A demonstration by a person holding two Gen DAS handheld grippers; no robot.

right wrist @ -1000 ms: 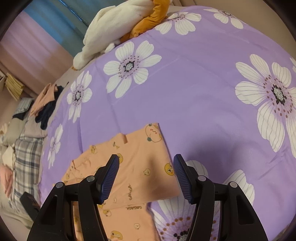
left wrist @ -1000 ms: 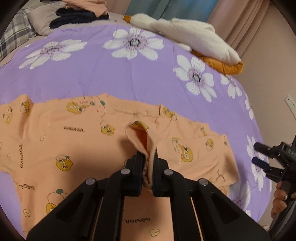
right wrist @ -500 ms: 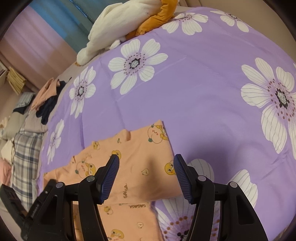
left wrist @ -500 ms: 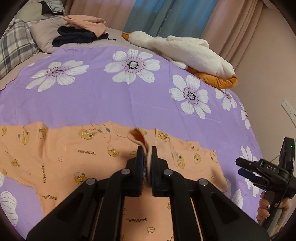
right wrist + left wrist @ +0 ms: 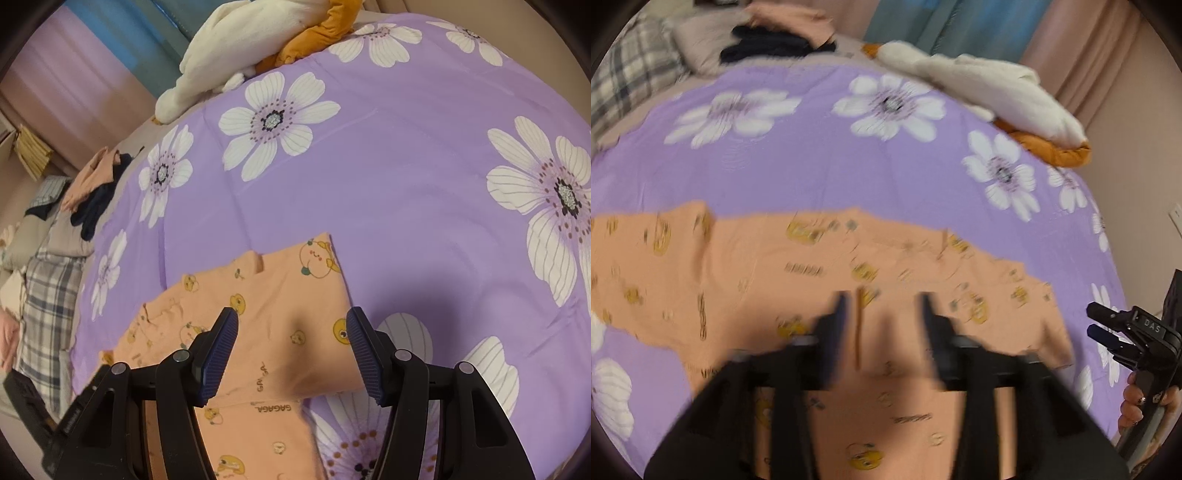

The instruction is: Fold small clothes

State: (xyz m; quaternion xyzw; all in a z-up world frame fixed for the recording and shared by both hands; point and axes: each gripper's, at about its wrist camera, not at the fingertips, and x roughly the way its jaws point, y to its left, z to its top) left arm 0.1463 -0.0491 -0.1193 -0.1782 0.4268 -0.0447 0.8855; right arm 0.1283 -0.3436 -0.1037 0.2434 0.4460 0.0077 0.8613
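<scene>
A small peach shirt (image 5: 746, 273) with yellow cartoon prints lies spread flat on the purple flowered bedspread (image 5: 820, 166). My left gripper (image 5: 882, 314) is open and empty just above the shirt's middle; the view is motion-blurred. My right gripper (image 5: 291, 343) is open and empty, hovering over the shirt's sleeve (image 5: 288, 295) near its end. The right gripper also shows at the right edge of the left wrist view (image 5: 1108, 328).
A white and orange plush blanket (image 5: 993, 92) lies at the bed's far edge. Folded peach and dark clothes (image 5: 783, 33) sit on a grey pillow at the far left, beside a plaid pillow (image 5: 48, 314). Curtains hang behind the bed.
My left gripper has opened and let go of the shirt's collar fold, which has dropped flat. The right gripper stays open and has shifted slightly.
</scene>
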